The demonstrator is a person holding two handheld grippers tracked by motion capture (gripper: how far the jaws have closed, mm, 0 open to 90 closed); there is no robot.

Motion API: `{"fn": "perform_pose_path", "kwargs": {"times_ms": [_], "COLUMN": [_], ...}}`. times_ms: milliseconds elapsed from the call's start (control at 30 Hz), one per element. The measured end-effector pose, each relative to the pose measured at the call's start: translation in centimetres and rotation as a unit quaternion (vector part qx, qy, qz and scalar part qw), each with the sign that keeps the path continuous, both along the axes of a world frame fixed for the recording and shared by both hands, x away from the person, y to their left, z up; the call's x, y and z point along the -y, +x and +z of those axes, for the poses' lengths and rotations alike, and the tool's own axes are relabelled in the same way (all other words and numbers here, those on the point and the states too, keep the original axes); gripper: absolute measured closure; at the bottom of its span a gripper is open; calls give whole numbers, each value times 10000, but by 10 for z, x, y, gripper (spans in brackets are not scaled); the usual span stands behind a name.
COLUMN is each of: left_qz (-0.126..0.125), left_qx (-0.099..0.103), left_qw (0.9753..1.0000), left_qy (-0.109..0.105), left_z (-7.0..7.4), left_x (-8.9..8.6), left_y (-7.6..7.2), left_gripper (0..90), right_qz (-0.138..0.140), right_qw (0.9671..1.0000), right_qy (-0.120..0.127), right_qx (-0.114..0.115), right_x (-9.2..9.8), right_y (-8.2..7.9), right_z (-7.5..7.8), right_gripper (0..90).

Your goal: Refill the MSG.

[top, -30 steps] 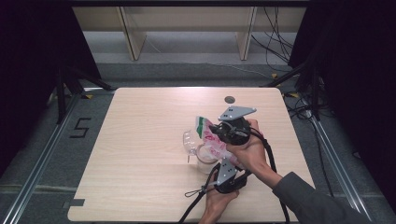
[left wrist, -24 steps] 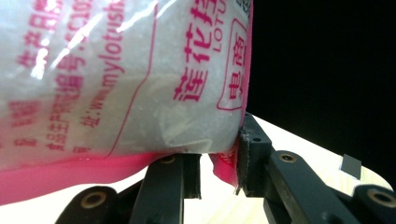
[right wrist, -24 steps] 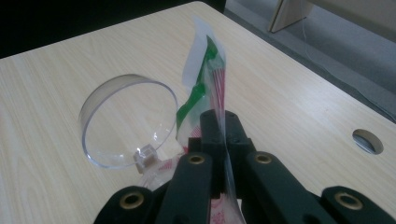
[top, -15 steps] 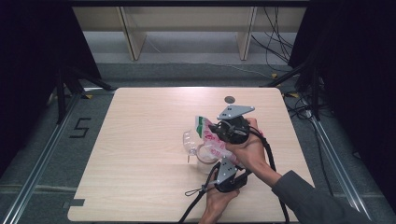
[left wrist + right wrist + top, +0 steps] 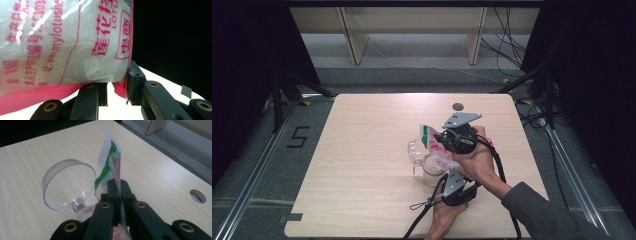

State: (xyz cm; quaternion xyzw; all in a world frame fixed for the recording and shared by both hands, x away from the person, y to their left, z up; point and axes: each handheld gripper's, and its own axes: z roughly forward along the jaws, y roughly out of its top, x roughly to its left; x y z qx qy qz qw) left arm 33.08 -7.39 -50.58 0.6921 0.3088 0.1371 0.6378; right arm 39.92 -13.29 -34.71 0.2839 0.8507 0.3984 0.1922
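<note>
Pink-printed plastic bag (image 5: 437, 150) pinched by right gripper (image 5: 117, 195) fingers at top, left gripper (image 5: 117, 92) fingers clamping its bottom corner, clear jar (image 5: 424, 162) below on desk (image 5: 362, 150)

- The high view looks forward and down from above the person's side, taking in the whole bench (image 5: 362, 150) and the floor beyond it.
- The left gripper view sits very close, looking along its tongs (image 5: 117, 92) at the printed bag (image 5: 62, 42).
- The right gripper view looks along its tongs (image 5: 120, 192) across the bench; it shares with the high view the bag, the clear lid (image 5: 67, 185) and the bench's round hole (image 5: 198, 196).
</note>
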Motion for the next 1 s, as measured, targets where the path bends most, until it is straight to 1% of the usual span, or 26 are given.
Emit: {"fn": "perform_pose_path", "kwargs": {"times_ms": [33,67,100,133,167,200,233,267,300,333,367,400,433,533,600,633,667,733,800,833,867,900,933,967,1000], "left_qz": [5,-2,0,-2,1,0,-8,-16,-46,0,-8,-15,-48,-64,-70,-68,-69,-69,-70,-28,-14,-22,-51,-58,-46], "left_qx": [18,27,31,33,26,27,40,65,93,48,58,66,95,82,95,101,90,89,98,77,67,71,107,113,103], "left_qw": [10000,10000,10000,10000,10000,10000,10000,10000,9999,10000,10000,10000,9999,9999,9999,9999,9999,9999,9999,10000,10000,10000,9999,9999,9999], "left_qy": [-1,-19,-21,-9,-10,5,-11,-4,-22,45,23,31,-16,-13,-8,0,4,-6,-7,21,34,38,6,19,19], "left_z": [0,0,0,0,0,0,0,0,-1,0,0,0,-1,-1,0,0,0,0,0,0,0,0,0,0,0], "left_x": [0,0,0,0,0,0,0,0,0,0,0,0,0,1,1,1,1,1,1,1,1,1,1,1,1], "left_y": [0,0,0,0,0,0,0,0,0,0,0,0,1,1,1,1,1,1,1,1,1,1,1,1,1], "left_gripper": [736,736,736,736,736,736,736,736,736,736,737,737,737,737,737,737,737,737,738,738,738,738,738,738,738], "right_qz": [25,-51,-39,34,48,88,32,62,48,54,-20,-22,-32,-23,-31,-31,-20,-20,-39,-26,-35,-59,-36,-38,-38], "right_qw": [10000,10000,10000,10000,10000,9998,10000,9999,10000,10000,10000,10000,10000,9999,10000,10000,10000,10000,10000,10000,10000,10000,10000,10000,10000], "right_qy": [-21,18,-27,-77,-50,-65,-13,-48,-31,-16,18,25,1,11,4,29,-7,5,-1,2,10,34,5,23,4], "right_qx": [-1,-10,-68,19,3,138,52,63,81,77,-69,-47,-21,-101,-55,5,-83,-93,-38,-82,-72,13,-41,6,1], "right_x": [0,-1,-1,-1,-1,-1,-2,-2,-2,-2,-2,-2,-2,-2,-2,-2,-2,-2,-2,-2,-2,-2,-2,-2,-2], "right_y": [0,0,-1,0,1,2,1,1,1,1,0,-1,-1,-1,-1,-1,-1,-1,-1,-1,-1,0,-1,-1,0], "right_z": [0,0,1,0,0,-1,-1,-1,-1,-1,-1,-1,-1,-1,-1,-1,0,0,-1,0,-1,-2,-1,-1,-1], "right_gripper": [900,900,900,900,900,900,900,900,900,900,900,900,900,900,900,900,900,900,900,900,900,900,900,900,900]}}
